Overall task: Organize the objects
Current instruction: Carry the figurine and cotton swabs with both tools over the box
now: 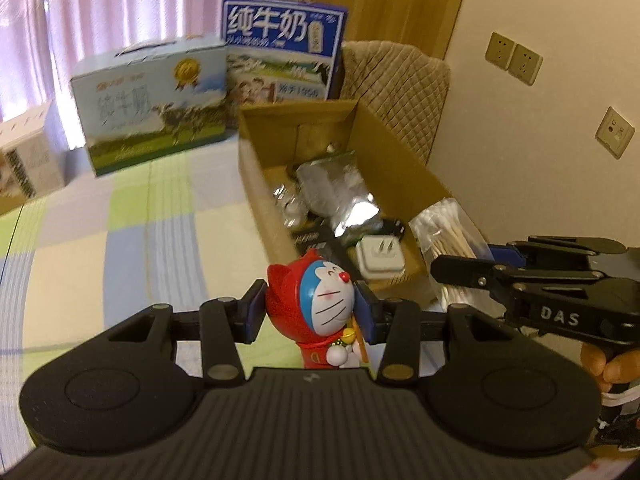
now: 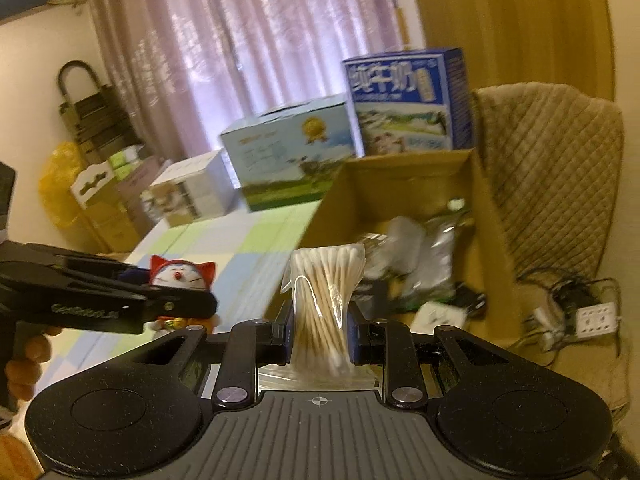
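1. Doraemon figurine [image 1: 316, 308]: glossy hard plastic, red cat-eared hood, blue-white round face, small bell at the neck. Upright, its head squeezed between the blue pads of the left gripper [image 1: 310, 312], one pad on each side.
2. Bag of cotton swabs [image 2: 322, 304]: clear crinkly plastic, wooden sticks with white tips. Pinched at mid-height by the right gripper [image 2: 320, 338], so the bag narrows at the waist and fans out at the top.
3. Both grippers: matte black, ribbed top plate, round side discs.
4. Cardboard box [image 1: 404, 148]: open, brown, matte. Inside are shiny foil packets [image 1: 340, 188] and a white plug adapter [image 1: 380, 258]. The figurine sits near its front corner, outside it.
5. Swab bag is held just in front of the box's near edge, over the checked pastel tablecloth [image 1: 120, 240].
6. Two printed milk cartons [image 1: 152, 104] stand behind the box.
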`<action>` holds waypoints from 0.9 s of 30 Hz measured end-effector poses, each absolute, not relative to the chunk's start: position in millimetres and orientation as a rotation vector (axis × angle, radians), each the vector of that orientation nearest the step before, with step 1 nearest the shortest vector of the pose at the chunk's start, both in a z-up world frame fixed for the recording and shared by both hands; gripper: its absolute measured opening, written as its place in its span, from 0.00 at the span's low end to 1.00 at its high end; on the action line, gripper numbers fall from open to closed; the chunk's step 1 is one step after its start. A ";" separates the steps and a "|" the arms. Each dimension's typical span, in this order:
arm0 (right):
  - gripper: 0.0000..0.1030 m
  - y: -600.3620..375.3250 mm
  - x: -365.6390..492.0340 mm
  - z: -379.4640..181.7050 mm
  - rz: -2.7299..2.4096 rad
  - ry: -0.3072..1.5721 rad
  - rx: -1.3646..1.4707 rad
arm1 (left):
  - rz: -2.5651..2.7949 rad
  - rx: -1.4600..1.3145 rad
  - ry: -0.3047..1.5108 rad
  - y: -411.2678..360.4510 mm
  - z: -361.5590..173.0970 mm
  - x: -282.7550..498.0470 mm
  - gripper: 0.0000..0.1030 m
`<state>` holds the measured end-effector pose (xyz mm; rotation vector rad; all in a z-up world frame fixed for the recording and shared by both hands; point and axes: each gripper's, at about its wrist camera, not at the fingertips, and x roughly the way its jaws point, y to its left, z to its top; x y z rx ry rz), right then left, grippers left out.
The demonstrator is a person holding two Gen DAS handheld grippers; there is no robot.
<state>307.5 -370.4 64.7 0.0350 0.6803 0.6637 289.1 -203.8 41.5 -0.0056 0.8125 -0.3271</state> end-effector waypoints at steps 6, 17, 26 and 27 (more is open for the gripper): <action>0.21 -379.6 354.4 62.6 0.551 0.670 -0.019 | -0.334 0.012 0.792 -230.1 44.3 329.1 0.39; 0.22 -370.4 422.8 23.7 0.465 0.691 -0.195 | -0.299 0.047 0.828 -257.9 23.0 397.0 0.39; 0.22 -363.2 455.3 6.4 0.452 0.701 -0.257 | -0.283 0.066 0.858 -269.6 6.8 428.4 0.39; 0.22 -363.0 457.8 5.6 0.451 0.700 -0.260 | -0.283 0.069 0.860 -270.5 5.4 431.3 0.39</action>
